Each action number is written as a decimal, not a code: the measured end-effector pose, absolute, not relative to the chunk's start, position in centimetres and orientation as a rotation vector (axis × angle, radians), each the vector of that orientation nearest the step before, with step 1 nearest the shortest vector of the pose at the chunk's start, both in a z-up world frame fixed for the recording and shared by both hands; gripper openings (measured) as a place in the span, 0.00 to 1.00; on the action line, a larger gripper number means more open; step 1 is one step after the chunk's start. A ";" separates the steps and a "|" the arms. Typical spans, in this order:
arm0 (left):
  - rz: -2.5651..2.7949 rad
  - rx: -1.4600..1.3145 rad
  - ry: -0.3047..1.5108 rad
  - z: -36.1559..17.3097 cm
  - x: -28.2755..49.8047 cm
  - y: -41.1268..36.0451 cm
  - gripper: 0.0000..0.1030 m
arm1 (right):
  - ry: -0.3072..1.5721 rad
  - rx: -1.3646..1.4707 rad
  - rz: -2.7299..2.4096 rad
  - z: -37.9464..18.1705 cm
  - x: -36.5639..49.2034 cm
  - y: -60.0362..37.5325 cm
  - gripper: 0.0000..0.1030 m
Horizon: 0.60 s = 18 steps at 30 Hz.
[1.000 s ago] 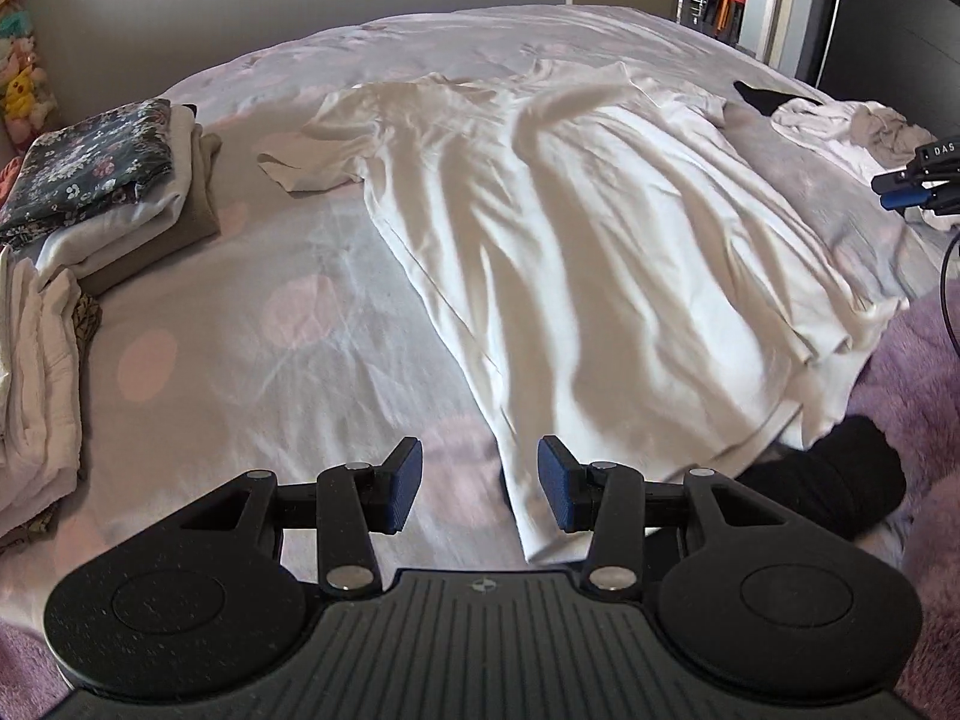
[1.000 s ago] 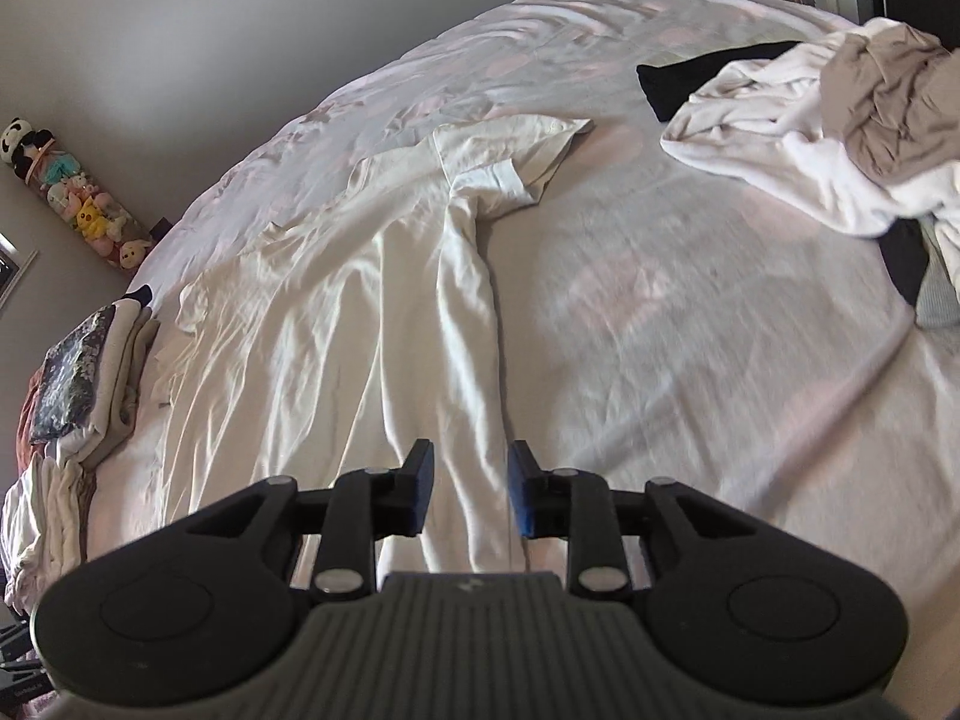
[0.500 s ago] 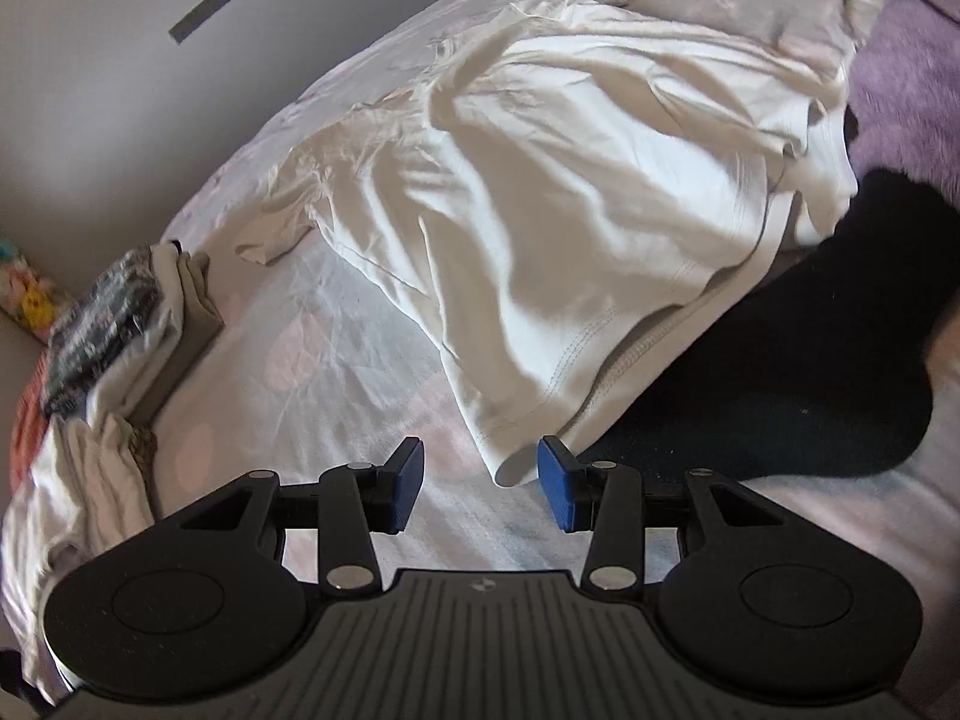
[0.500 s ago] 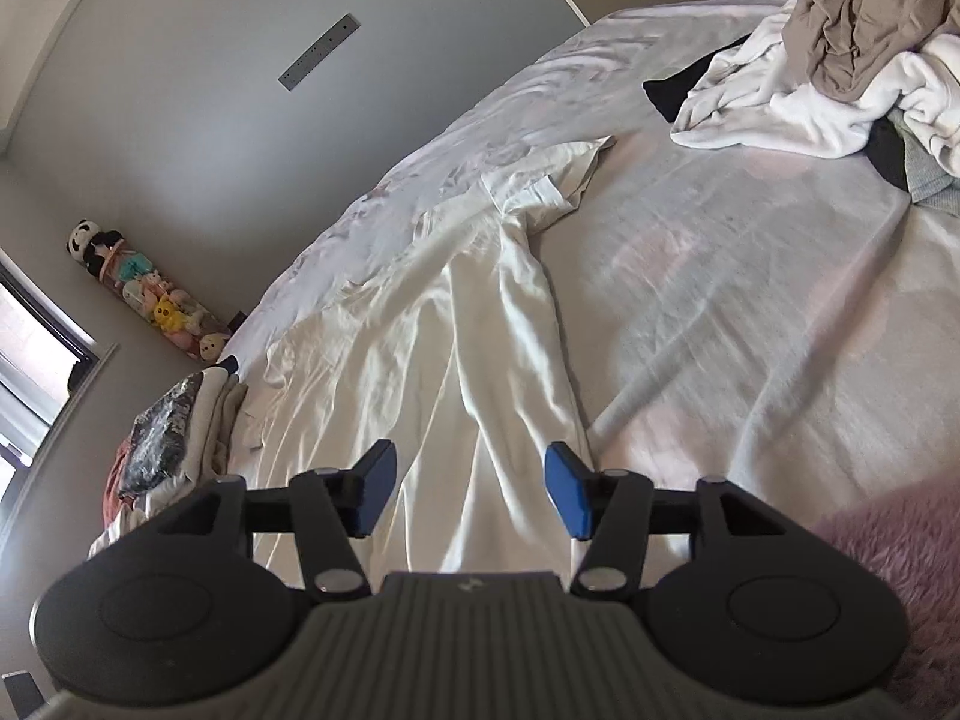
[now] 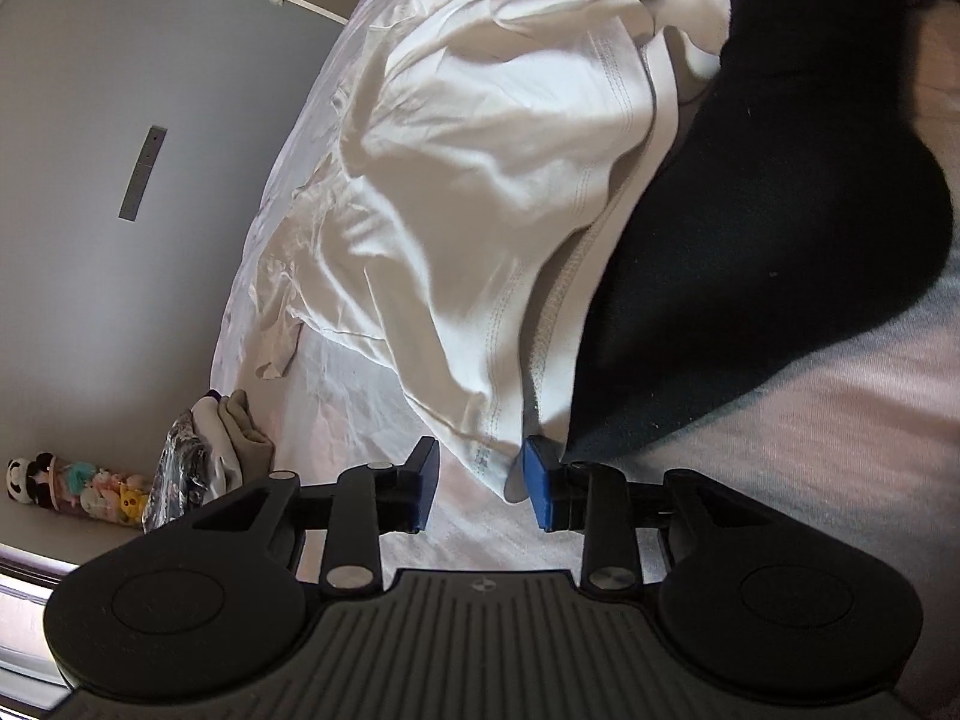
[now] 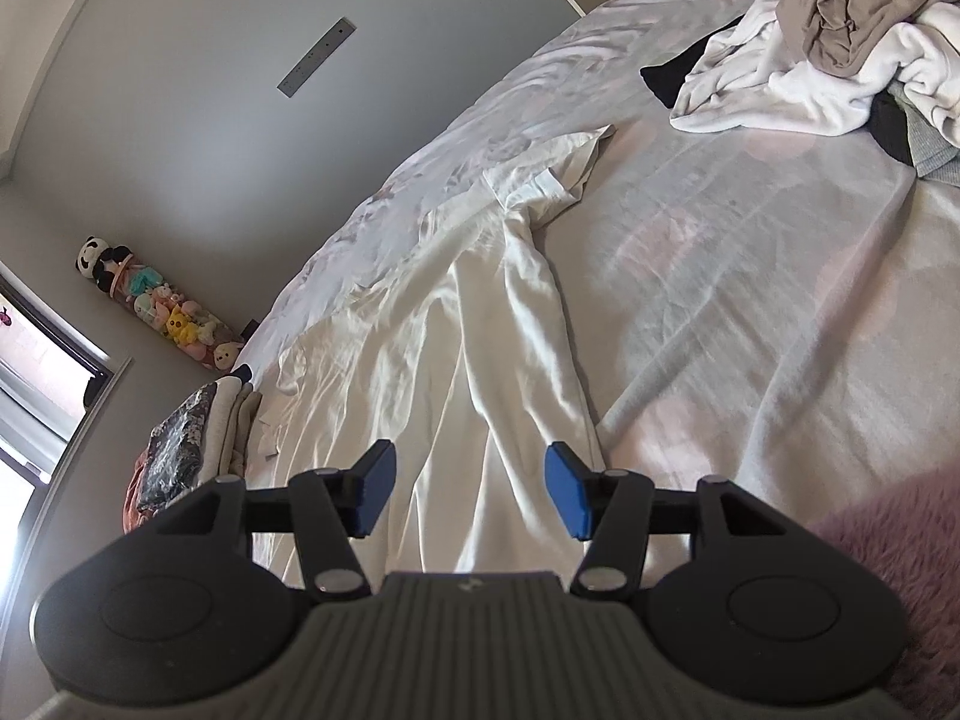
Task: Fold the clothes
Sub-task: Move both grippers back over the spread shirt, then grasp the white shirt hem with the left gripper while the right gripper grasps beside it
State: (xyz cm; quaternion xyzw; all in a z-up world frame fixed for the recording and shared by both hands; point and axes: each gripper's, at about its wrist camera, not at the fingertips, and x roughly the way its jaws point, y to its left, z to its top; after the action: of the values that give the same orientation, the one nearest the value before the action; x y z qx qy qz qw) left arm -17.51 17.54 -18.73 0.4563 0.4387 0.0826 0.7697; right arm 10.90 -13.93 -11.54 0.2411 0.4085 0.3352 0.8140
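Observation:
A white T-shirt [image 5: 480, 210] lies spread and wrinkled on the bed, its hem hanging toward me. My left gripper [image 5: 480, 483] is open, and the shirt's lower hem corner [image 5: 504, 462] sits between its blue pads, near the right one. In the right wrist view the same T-shirt [image 6: 468, 348] runs away from me, one sleeve [image 6: 558, 174] lying out to the right. My right gripper [image 6: 471, 495] is open wide over the shirt's near edge, with cloth lying between and below its pads.
A black garment [image 5: 780, 210] lies against the shirt's hem. Folded clothes [image 6: 192, 438] are stacked at the bed's left side. A heap of unfolded laundry [image 6: 840, 42] sits at the far right. A fuzzy purple blanket [image 6: 888, 552] covers the near right. Plush toys [image 6: 156, 306] line the wall.
My left gripper has tilted and dropped close to the shirt's hem corner, which now sits between its pads. The right gripper has opened wide and lowered toward the shirt's near edge.

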 end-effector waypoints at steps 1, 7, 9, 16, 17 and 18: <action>0.182 0.989 0.940 -18.7 -17.4 17.5 0.27 | 0.872 0.512 0.715 -11.5 10.9 -13.9 0.57; 0.258 0.858 0.932 -17.7 -16.4 18.7 0.04 | 0.879 0.502 0.714 -11.5 10.9 -13.8 0.57; 0.288 0.732 0.908 -16.3 -16.2 19.5 0.02 | 0.880 0.490 0.713 -11.5 10.8 -13.7 0.57; 0.421 0.331 0.804 -11.6 -15.8 23.6 0.02 | 0.935 0.226 0.758 -10.5 10.4 -11.7 0.57; 0.435 0.297 0.802 -11.4 -15.8 24.3 0.02 | 0.946 0.171 0.767 -10.3 10.4 -11.3 0.57; 0.443 0.274 0.801 -11.3 -15.9 24.8 0.02 | 0.956 0.115 0.776 -10.1 10.3 -10.9 0.54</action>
State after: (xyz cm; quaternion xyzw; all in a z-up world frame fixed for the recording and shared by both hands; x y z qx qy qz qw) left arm -15.88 24.81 -11.34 0.1319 0.3852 0.2134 0.8881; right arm 10.33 -10.94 -10.08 0.0538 0.4482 0.3636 0.8149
